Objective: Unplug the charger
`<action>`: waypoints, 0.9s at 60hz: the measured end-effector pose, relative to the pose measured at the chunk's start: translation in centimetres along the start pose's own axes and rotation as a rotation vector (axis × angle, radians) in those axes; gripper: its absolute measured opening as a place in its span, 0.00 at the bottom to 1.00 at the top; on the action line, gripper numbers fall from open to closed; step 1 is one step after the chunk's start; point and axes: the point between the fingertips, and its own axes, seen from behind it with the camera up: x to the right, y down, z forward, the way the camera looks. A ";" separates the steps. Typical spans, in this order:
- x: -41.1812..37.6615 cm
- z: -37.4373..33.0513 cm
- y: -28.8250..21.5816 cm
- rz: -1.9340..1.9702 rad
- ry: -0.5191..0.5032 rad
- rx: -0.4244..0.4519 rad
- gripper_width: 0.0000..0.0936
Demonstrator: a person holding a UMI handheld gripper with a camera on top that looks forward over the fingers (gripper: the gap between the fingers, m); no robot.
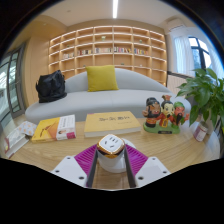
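Observation:
A white, rounded charger point(110, 147) with an orange-gold rim around its socket face sits between my two fingers, its cylindrical white body running down between them. My gripper point(110, 160) has both purple pads point(88, 158) against the charger's sides, so it is shut on the charger. The charger is held just above the wooden table point(60, 150). No cable or socket shows beneath it.
On the table beyond the fingers lie a yellow box point(112, 123), a yellow book point(46, 129) and a red-and-white box point(66, 126). Two figurines point(161, 113) and a green plant point(207, 95) stand at the right. A grey sofa point(95, 95) stands behind.

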 end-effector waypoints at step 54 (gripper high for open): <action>13.4 -2.9 0.5 -0.060 0.040 -0.013 0.39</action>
